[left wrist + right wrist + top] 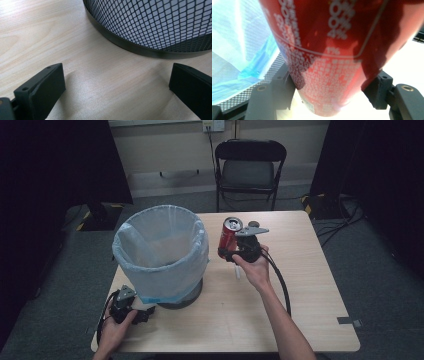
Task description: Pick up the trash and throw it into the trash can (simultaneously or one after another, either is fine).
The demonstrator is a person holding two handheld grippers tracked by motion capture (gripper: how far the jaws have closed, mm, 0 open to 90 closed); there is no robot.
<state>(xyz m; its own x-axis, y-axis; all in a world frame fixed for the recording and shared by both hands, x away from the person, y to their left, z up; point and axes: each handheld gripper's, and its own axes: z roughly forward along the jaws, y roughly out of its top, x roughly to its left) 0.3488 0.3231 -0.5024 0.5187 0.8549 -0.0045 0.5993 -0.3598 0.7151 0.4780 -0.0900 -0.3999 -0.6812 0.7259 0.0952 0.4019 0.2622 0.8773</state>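
This looked like a lab or recording room rather than a home. Black curtains [60, 160] hung on both sides of a plain light wooden tabletop [310, 285], cables [340, 222] trailed over grey carpet [380, 285], and a lone folding chair [249, 170] stood against a bare wall with a socket [213, 125].

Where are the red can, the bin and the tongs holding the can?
red soda can [229, 239], high view, on its red side.
mesh waste bin [197, 251], high view, on its bag-covered wall.
right tongs [235, 254], high view, where they clamp the can's lower end.
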